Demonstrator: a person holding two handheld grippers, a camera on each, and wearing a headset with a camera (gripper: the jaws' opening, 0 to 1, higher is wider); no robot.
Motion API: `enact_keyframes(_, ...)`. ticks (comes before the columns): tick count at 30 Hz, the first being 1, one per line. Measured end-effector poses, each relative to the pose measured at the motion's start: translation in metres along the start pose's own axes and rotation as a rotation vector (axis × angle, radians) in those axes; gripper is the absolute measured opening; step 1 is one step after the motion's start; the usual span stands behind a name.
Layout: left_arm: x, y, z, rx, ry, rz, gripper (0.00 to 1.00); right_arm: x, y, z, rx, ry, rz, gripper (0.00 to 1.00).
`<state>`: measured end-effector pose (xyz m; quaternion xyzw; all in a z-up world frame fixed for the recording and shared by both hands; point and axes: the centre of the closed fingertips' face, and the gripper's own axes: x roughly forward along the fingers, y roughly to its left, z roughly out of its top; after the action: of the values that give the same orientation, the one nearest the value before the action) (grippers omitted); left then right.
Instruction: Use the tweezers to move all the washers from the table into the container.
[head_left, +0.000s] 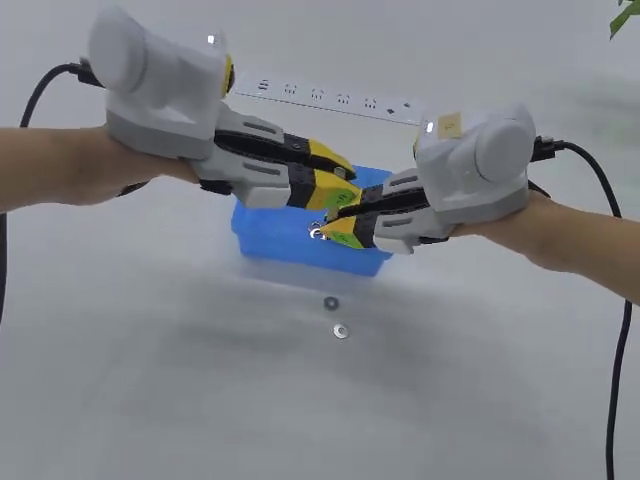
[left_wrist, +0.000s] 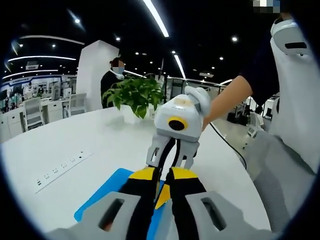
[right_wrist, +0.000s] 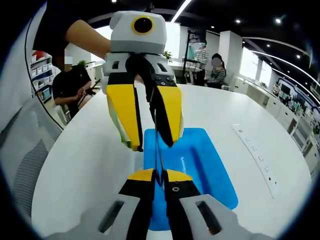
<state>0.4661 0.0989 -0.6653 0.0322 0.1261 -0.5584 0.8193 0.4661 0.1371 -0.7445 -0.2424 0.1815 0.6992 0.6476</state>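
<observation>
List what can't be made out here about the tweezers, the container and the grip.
- Container interior: head view, the left gripper and right gripper cover it, so its contents can't be seen.
- Tweezers tips: right gripper view, a thin dark line that runs behind the left gripper's fingers.
- Shiny speck by the right gripper: head view, too small to identify.
- Left gripper's hold on the tweezers: unclear in both gripper views.

Legible text, brands, numbers, signs: none. Small yellow sticker (head_left: 449, 125) on right gripper (head_left: 335, 230) housing: markings too small to read.
</observation>
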Motion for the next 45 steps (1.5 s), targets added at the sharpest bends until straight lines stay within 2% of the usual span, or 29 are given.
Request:
enact_keyframes(4, -0.002, 0.002, 0.003, 0.042, -0.001, 0.006, 0.07, 0.000, 0.002, 0.002, -0.003, -0.010, 0.008, 0.08)
enact_keyframes(9, -0.004, 0.001, 0.004, 0.073, 0.005, -0.005, 0.06, -0.001, 0.001, 0.005, -0.005, -0.018, 0.006, 0.08)
enact_keyframes(10, -0.004, 0.002, 0.004, 0.114, 0.012, 0.001, 0.06, -0.001, 0.001, 0.005, -0.007, -0.018, 0.008, 0.08)
enact_keyframes(12, -0.004, 0.002, 0.004, 0.114, 0.015, 0.001, 0.05, 0.000, 0.001, 0.005, -0.011, -0.018, 0.007, 0.08)
enact_keyframes(16, -0.003, 0.001, 0.005, 0.174, 0.033, 0.003, 0.04, 0.000, 0.000, 0.006, -0.019, -0.016, -0.001, 0.09)
enact_keyframes(22, -0.003, 0.004, 0.007, 0.190, 0.041, 0.009, 0.04, -0.001, -0.002, 0.009, -0.027, -0.013, -0.017, 0.11)
enact_keyframes(28, -0.005, 0.007, 0.012, 0.176, 0.024, 0.023, 0.04, -0.005, -0.002, 0.013, -0.005, -0.020, -0.030, 0.14)
enact_keyframes(32, -0.006, 0.006, 0.016, 0.188, 0.025, 0.025, 0.04, -0.009, -0.001, 0.015, -0.007, -0.015, -0.042, 0.22)
enact_keyframes(35, -0.005, 0.000, 0.022, 0.200, 0.026, 0.026, 0.04, -0.013, -0.003, 0.013, -0.060, 0.013, -0.071, 0.23)
enact_keyframes(42, -0.012, -0.003, 0.028, 0.219, 0.030, 0.042, 0.04, -0.027, -0.004, 0.013, -0.050, 0.004, -0.112, 0.33)
enact_keyframes(45, -0.016, -0.007, 0.035, 0.199, -0.003, 0.044, 0.04, -0.035, -0.002, 0.012, -0.060, -0.006, -0.145, 0.42)
